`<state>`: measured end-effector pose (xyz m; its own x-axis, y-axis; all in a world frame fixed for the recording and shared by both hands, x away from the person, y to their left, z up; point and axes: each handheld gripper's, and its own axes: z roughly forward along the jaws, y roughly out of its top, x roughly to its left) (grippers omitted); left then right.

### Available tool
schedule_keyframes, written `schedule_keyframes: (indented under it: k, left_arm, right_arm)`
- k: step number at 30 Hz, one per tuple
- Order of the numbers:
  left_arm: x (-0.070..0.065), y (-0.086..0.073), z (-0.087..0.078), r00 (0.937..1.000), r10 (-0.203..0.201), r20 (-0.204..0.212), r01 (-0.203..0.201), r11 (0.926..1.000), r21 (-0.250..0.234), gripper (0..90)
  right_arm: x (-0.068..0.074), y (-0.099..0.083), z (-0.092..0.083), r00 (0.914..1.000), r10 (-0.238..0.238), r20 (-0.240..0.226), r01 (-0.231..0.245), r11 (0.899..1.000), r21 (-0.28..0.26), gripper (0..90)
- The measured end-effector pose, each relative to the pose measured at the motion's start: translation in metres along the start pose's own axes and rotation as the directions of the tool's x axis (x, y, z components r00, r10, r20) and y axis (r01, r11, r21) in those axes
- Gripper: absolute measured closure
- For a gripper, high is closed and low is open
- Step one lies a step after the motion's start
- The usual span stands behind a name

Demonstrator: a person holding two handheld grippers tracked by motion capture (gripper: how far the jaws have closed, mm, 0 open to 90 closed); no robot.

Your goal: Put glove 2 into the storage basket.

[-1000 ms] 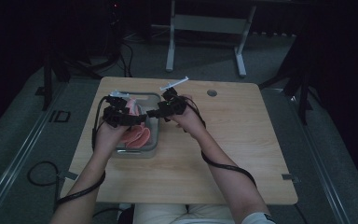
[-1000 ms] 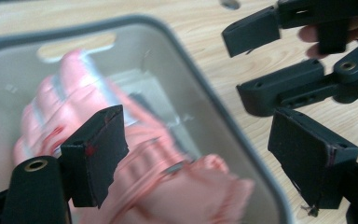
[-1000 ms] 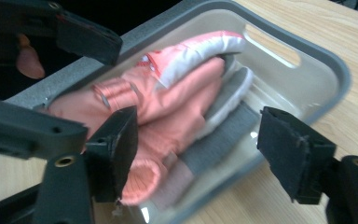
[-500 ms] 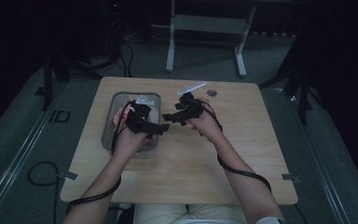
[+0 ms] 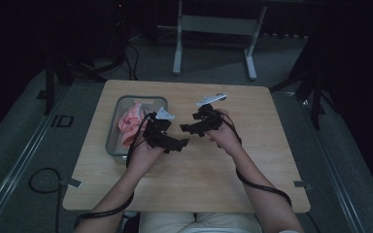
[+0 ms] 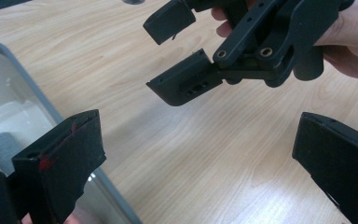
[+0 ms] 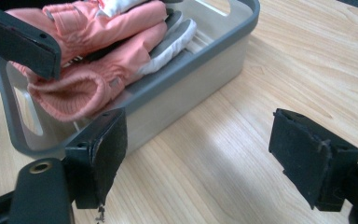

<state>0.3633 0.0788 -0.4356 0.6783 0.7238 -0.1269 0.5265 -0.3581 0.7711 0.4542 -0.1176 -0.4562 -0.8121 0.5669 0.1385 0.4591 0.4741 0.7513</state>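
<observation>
High view: wooden counter (image 5: 252,160) with a grey bin (image 5: 118,145) on its left half, pink gloves (image 5: 130,125) bundled inside. Left tongs (image 5: 174,144) just right of the bin, over bare wood, jaws spread wide, nothing between them. Right tongs (image 5: 190,123) near the counter's middle, tips turned left toward the other pair, likewise wide and empty. Both pairs close together, not touching; both lately opening.

Left gripper view: own jaws far apart at the bottom corners, bare wood between. Bin's rim (image 6: 37,100) at the left edge. Right tongs (image 6: 172,56) ahead, gaping, gripped by a hand (image 6: 349,42).

Right gripper view: own jaws wide, counter (image 7: 205,154) between them. Bin (image 7: 186,70) beyond, holding the pink gloves (image 7: 98,70), grey and white fabric among them. One jaw of the left tongs at the top left corner.
</observation>
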Motion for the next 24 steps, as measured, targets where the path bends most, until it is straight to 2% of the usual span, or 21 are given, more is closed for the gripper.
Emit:
schedule_keyframes:
  k: [6, 10, 13, 16, 19, 24]
  left_arm:
    - [-0.017, -0.007, 0.01, 0.9989, 0.03, 0.035, -0.031, 0.9994, 0.013, 1.3]
    - [-0.023, -0.009, 0.016, 0.9983, 0.042, 0.041, -0.043, 0.9989, 0.018, 1.3]
    - [-0.031, -0.012, 0.022, 0.9966, 0.067, 0.049, -0.068, 0.9973, 0.028, 1.3]
    - [-0.039, -0.015, 0.027, 0.9946, 0.091, 0.05, -0.093, 0.9953, 0.03, 1.3]
    - [-0.044, -0.019, 0.033, 0.9937, 0.102, 0.047, -0.104, 0.9939, 0.038, 1.3]
    - [-0.051, -0.028, 0.043, 0.9916, 0.119, 0.049, -0.122, 0.9909, 0.056, 1.3]
  right_arm:
    - [-0.005, -0.017, -0.006, 1.0, -0.002, 0.006, 0.002, 1.0, 0.003, 19.1]
    - [-0.006, -0.025, -0.01, 0.9998, -0.007, 0.019, 0.007, 1.0, 0.002, 19.2]
    - [-0.007, -0.032, -0.013, 0.9996, -0.006, 0.027, 0.006, 1.0, 0.0, 19.2]
    - [-0.009, -0.043, -0.016, 0.9995, -0.005, 0.033, 0.005, 1.0, -0.014, 19.2]
    - [-0.01, -0.046, -0.016, 0.9994, -0.007, 0.033, 0.007, 1.0, -0.018, 19.2]
    - [-0.015, -0.066, -0.017, 0.9991, 0.002, 0.043, -0.001, 1.0, -0.014, 19.2]
